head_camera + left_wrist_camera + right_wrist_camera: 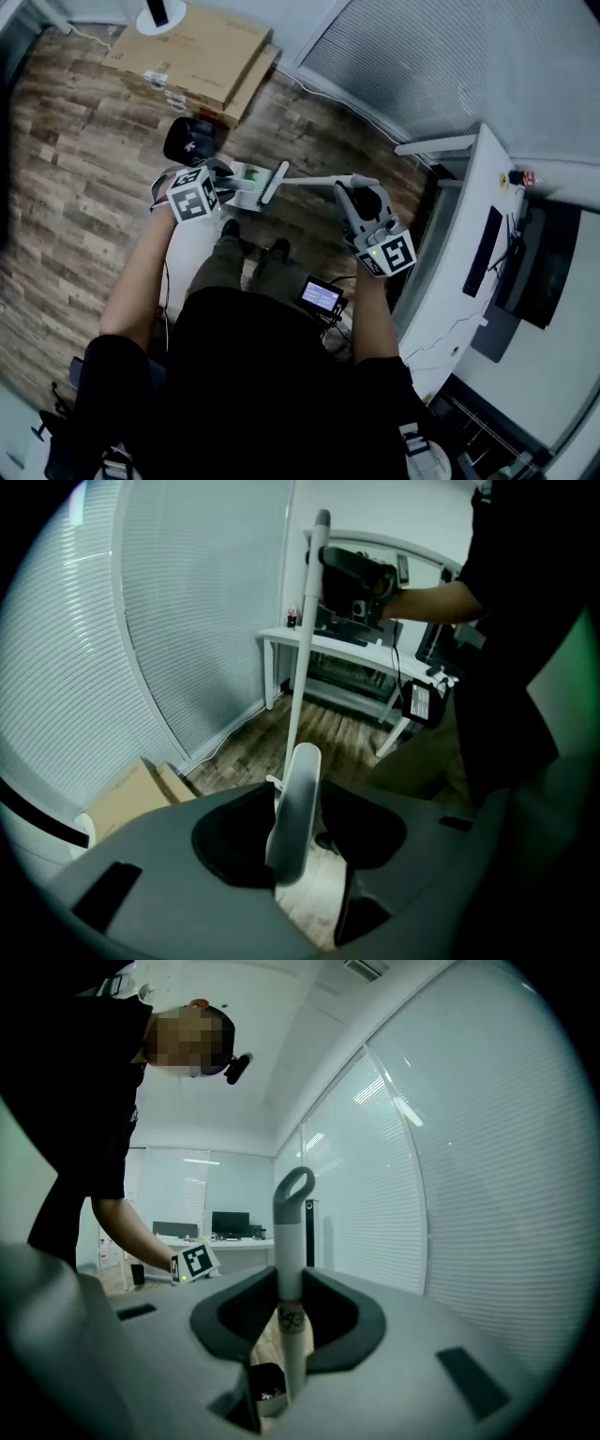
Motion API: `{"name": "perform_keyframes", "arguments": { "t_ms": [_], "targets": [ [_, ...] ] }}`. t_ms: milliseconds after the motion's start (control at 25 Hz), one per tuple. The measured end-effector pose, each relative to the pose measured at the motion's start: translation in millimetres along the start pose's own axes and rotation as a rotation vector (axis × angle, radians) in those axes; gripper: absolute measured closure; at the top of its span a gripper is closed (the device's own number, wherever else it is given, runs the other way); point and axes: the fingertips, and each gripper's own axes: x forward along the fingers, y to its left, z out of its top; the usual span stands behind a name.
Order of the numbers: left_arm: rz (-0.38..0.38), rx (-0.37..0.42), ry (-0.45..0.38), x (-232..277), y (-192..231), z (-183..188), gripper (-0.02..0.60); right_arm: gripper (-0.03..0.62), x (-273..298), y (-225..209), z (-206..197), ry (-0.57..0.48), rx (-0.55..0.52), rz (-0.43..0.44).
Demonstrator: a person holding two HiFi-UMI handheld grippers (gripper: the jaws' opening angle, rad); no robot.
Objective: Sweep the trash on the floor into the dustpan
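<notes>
Fingers (230, 841) of the left gripper (300, 832) flank, perhaps touching, the dustpan handle (298, 785).

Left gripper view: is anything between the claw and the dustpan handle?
Nothing visible. The dustpan handle already sits between the left claw's jaws; the broom pole rises behind it, gripped higher up by the right claw.

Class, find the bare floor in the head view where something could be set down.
Free: the wood floor left of the dustpan, below the cardboard boxes. Crowded: around the person's feet and along the white desk.
</notes>
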Motion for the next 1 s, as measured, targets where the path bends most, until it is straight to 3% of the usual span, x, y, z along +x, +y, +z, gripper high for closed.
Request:
{"name": "perform_keyframes", "arguments": {
  "t_ms": [160, 240, 400, 480, 560, 760, 880, 1000],
  "targets": [
    [0.020, -0.072, -0.163, -31.6, 7.6, 24.0, 0.434, 0.503, -37.6, -12.8, 32.0, -0.036, 0.039, -0.097],
    [0.030, -0.157, -0.338, -61.2, 16.4, 48.1, 0.441, 0.503, -55.0, -17.0, 49.5, -0.063, 0.052, -0.144],
    [0.106, -0.289, -0.770, -144.3, 33.2, 112.5, 0.491, 0.503, -87.8, -20.1, 85.1, -0.126, 0.064, -0.215],
    [0.149, -0.299, -0.946, -182.3, 30.3, 141.9, 0.530, 0.503, -105.4, -17.3, 99.2, -0.151, 0.071, -0.235],
    [0.184, -0.280, -1.069, -209.3, 17.6, 165.1, 0.562, 0.503, -124.1, -11.1, 108.5, -0.160, 0.073, -0.252],
    [0.231, -0.269, -1.288, -251.0, -35.4, 205.7, 0.586, 0.505, -178.5, 14.7, 123.6, -0.181, 0.049, -0.306],
    [0.312, -0.241, -1.320, -259.8, -74.7, 221.9, 0.586, 0.505, -221.1, 27.3, 128.6, -0.213, 0.054, -0.369],
    [0.460, -0.207, -1.311, -267.4, -108.7, 228.1, 0.586, 0.502, -264.2, 35.9, 131.1, -0.283, 0.101, -0.458]
  ]
}}
